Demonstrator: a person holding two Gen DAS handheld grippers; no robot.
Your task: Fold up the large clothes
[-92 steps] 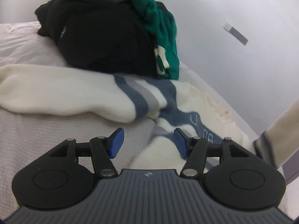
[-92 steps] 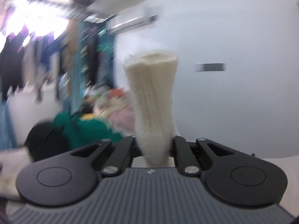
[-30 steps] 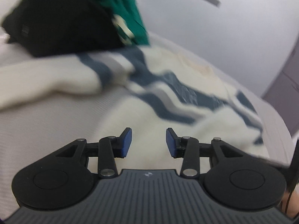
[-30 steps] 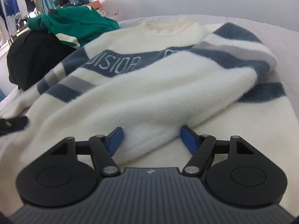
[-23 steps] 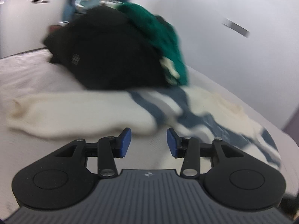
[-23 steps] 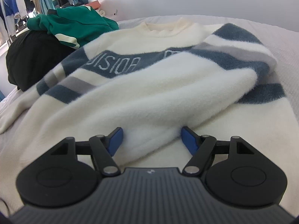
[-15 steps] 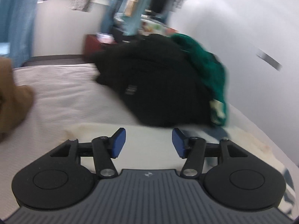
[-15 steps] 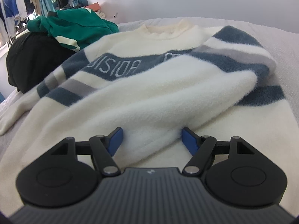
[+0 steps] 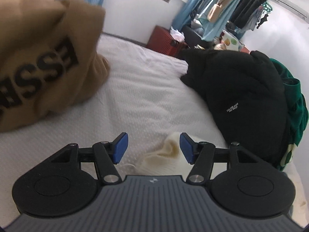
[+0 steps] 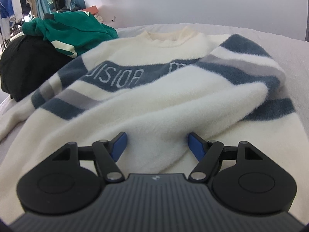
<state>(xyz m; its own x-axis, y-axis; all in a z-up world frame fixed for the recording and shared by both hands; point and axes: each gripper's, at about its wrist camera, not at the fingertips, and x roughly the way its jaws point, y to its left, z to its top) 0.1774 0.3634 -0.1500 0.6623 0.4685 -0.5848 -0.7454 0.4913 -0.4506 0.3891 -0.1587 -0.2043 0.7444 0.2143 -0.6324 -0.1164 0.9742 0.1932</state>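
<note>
Sweater (image 10: 154,100) cuff (image 9: 166,154) sits just ahead, between the opening left hand-held gripper (image 9: 153,147) jaws; right hand-held gripper (image 10: 156,145) open, straddling the folded sleeve (image 10: 173,114).

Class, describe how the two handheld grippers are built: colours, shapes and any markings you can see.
The left gripper and the right gripper look alike: black linkage arms with silver pivot pins, two round black discs, blue pads on the fingertips, and a ribbed grey body bearing a small white logo. No cables, sleeves or hands show.

Cream striped sweater (image 10: 173,100) spread on bed (image 10: 285,46), folded sleeve between right gripper's (image 10: 156,144) parted jaws
</note>
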